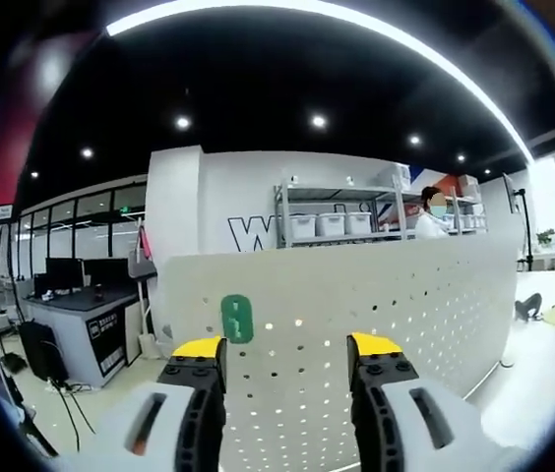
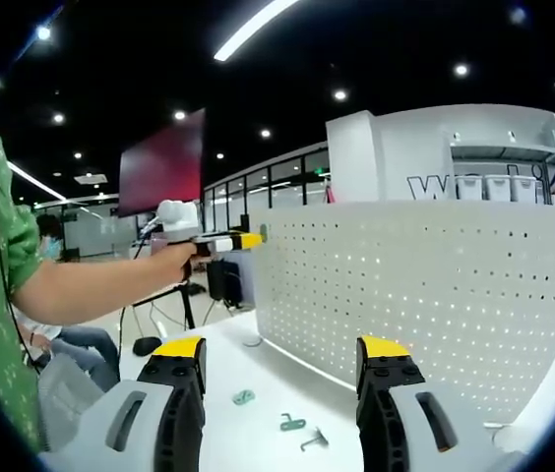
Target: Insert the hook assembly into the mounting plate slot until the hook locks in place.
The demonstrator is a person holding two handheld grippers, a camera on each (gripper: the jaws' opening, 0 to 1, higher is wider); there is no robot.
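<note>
- The white perforated mounting plate [image 1: 356, 315] is standing upright on the white surface [image 2: 258, 383], presenting its rows of holes to both tools so a hook can be pushed straight in.
- A green hook piece [image 1: 236, 319] is sitting against the plate's face in the left gripper view, just above the left tool [image 1: 286, 352]; whether it is locked in I cannot tell.
- The left tool's jaws are standing wide apart, released and gripping nothing, close to the plate's face.
- In the right gripper view, a person's hand [image 2: 174, 262] is holding the left tool level at the plate's left edge.
- The right tool [image 2: 283, 356] is hovering over the surface, jaws spread wide and empty.
- Loose hook parts are lying on the surface: one green piece [image 2: 244, 397] and two grey hooks [image 2: 292, 424], seemingly spares within easy reach.
</note>
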